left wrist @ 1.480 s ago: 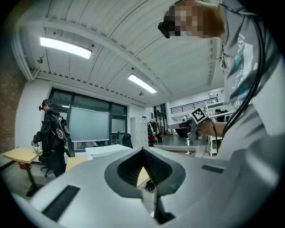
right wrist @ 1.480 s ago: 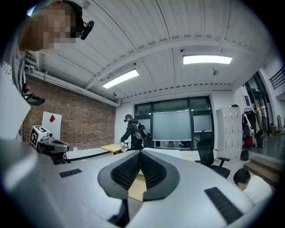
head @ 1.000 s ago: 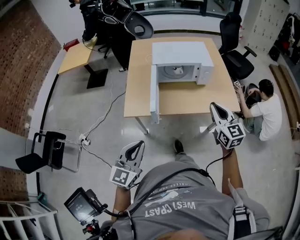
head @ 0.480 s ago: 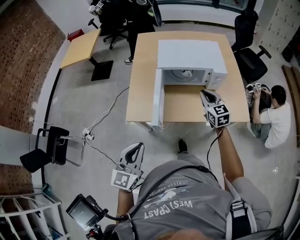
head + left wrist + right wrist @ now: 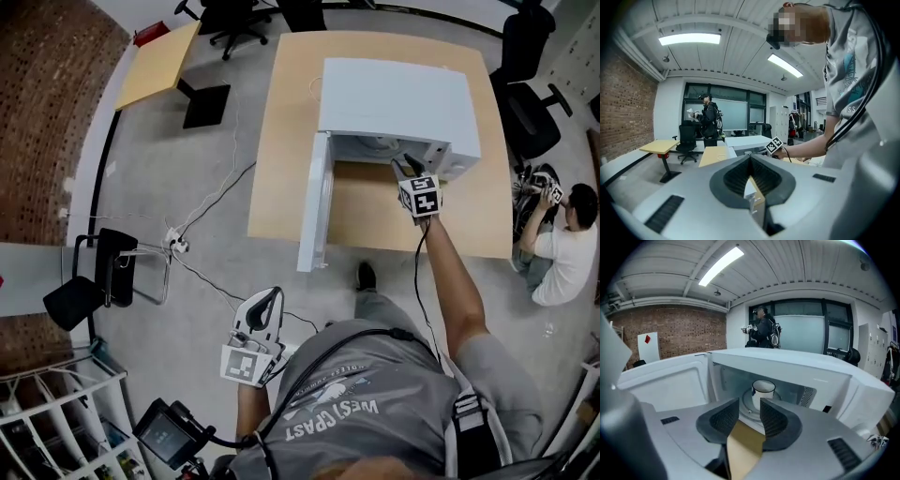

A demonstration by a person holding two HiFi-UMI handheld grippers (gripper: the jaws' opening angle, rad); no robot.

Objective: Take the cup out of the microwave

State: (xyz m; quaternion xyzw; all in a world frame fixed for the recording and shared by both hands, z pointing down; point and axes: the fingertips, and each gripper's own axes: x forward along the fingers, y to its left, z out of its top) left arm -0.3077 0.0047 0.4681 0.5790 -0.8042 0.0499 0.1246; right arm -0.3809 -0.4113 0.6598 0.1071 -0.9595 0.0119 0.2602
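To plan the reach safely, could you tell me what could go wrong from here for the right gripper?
The right gripper is opening its jaws, nothing between them; the gap looks barely wider than the cup, so a pad may tip it. The microwave has a low opening, so the gripper might knock its frame.

Microwave [image 5: 394, 89]: white casing, smooth, slight sheen. Cup [image 5: 763, 392]: white, glossy, enamel-like, dark rim. Table [image 5: 281, 122]: pale wood-look top, matt. My left gripper [image 5: 750, 159]: shell of grey matt plastic; pads [image 5: 736, 175] black, finely ribbed. Floor [image 5: 187, 141]: grey, smooth, faint gloss. Brick wall [image 5: 47, 112]: rough, matt.
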